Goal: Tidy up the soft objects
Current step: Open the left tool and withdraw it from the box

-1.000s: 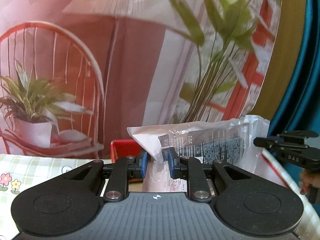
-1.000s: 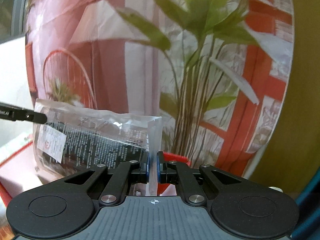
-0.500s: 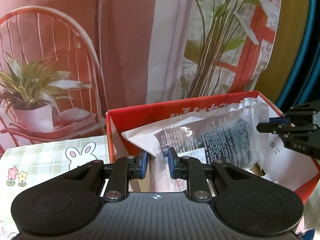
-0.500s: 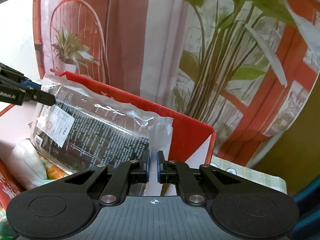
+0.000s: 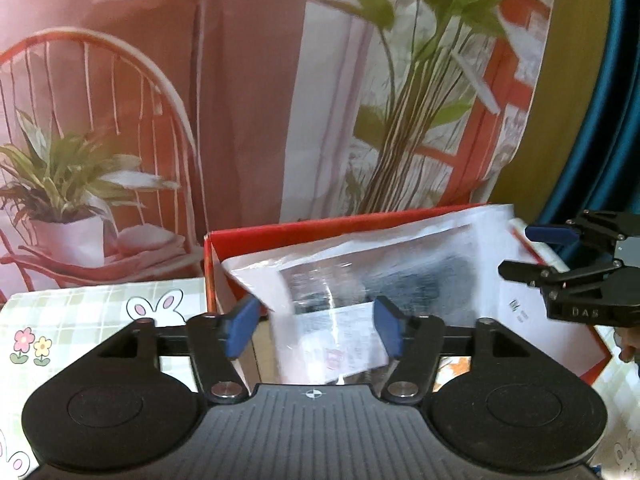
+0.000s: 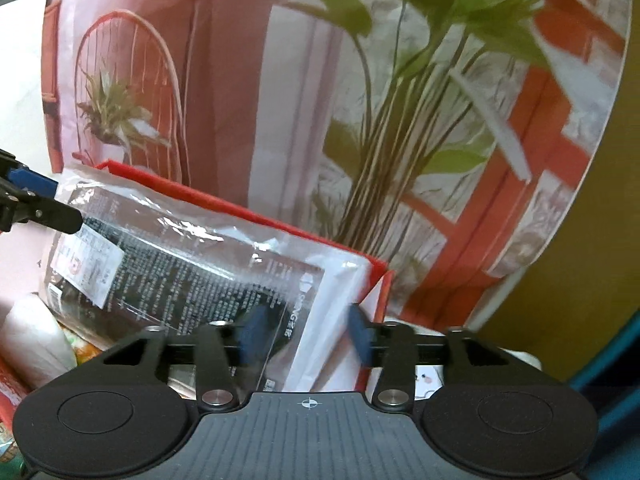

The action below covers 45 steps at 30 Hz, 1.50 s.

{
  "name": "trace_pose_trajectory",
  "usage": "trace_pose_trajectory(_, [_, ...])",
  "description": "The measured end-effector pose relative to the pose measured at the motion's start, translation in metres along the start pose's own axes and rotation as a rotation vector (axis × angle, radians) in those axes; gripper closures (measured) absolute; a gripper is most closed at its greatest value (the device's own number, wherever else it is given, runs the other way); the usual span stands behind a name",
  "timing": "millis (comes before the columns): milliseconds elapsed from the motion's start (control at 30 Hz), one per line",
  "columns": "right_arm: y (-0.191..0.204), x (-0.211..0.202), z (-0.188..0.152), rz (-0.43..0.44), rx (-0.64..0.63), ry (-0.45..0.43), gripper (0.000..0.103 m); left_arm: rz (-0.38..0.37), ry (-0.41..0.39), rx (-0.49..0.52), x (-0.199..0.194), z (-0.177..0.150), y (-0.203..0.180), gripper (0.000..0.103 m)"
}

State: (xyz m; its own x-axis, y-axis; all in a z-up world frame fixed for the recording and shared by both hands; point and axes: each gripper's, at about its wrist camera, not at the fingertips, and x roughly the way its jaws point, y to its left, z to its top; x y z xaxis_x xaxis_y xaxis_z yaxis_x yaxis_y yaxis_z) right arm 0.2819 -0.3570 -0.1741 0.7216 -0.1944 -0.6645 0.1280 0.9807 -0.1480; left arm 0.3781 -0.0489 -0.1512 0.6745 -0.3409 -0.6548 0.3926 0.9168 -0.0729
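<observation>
A clear plastic package [image 5: 400, 280] with dark printed contents lies tilted in the open red box [image 5: 320, 226]. It also shows in the right wrist view [image 6: 192, 276], leaning against the red box's far wall [image 6: 224, 204]. My left gripper [image 5: 314, 330] is open, its blue pads apart on either side of the package's near corner. My right gripper [image 6: 304, 334] is open too, pads spread around the package's white end. Each gripper appears in the other's view: the right one [image 5: 560, 248] at the right edge, the left one [image 6: 36, 200] at the left edge.
The box stands on a checked cloth with rabbit and flower prints [image 5: 80, 320]. A printed backdrop with a chair and plants [image 5: 280, 100] hangs right behind the box. A white soft bag [image 6: 32, 340] and other items lie in the box under the package.
Both grippers have opened and let go of the package, which now rests in the red box. A second ago they held it up in front of the backdrop, then lowered it.
</observation>
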Motion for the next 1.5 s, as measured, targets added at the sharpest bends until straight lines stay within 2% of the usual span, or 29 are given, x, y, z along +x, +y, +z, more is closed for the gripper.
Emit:
trace_pose_trajectory(133, [0.003,-0.020,0.004,0.012,0.005,-0.035,0.027,0.004,-0.044,0.001,-0.021,0.000,-0.006,0.013])
trace_pose_trajectory(167, [0.003,-0.024,0.005,0.019,0.010,-0.041,0.024,0.009,-0.052,-0.002,-0.027,-0.001,-0.007,0.011])
trace_pose_trajectory(233, [0.006,-0.035,0.005,0.034,0.027,-0.053,0.011,0.020,-0.062,-0.006,-0.038,-0.002,-0.010,0.007])
trace_pose_trajectory(333, [0.012,-0.049,0.005,0.042,0.050,-0.073,0.001,0.046,-0.069,0.001,-0.052,-0.005,-0.014,0.005])
trace_pose_trajectory(567, [0.016,-0.081,-0.006,0.069,0.188,-0.111,0.000,0.076,-0.110,-0.015,-0.088,-0.024,-0.021,0.004])
trace_pose_trajectory(900, [0.019,-0.122,-0.040,0.058,0.323,-0.144,0.000,0.104,-0.164,-0.047,-0.131,-0.066,-0.030,0.004])
trace_pose_trajectory(1067, [0.019,-0.143,-0.059,0.079,0.369,-0.169,0.000,0.102,-0.144,-0.058,-0.140,-0.089,-0.034,0.004])
trace_pose_trajectory(1200, [0.027,-0.156,-0.076,0.060,0.356,-0.173,0.000,0.109,-0.114,-0.067,-0.144,-0.107,-0.036,0.004])
trace_pose_trajectory(1500, [0.044,-0.171,-0.107,0.066,0.355,-0.118,0.000,0.140,-0.072,-0.075,-0.150,-0.140,-0.040,0.004])
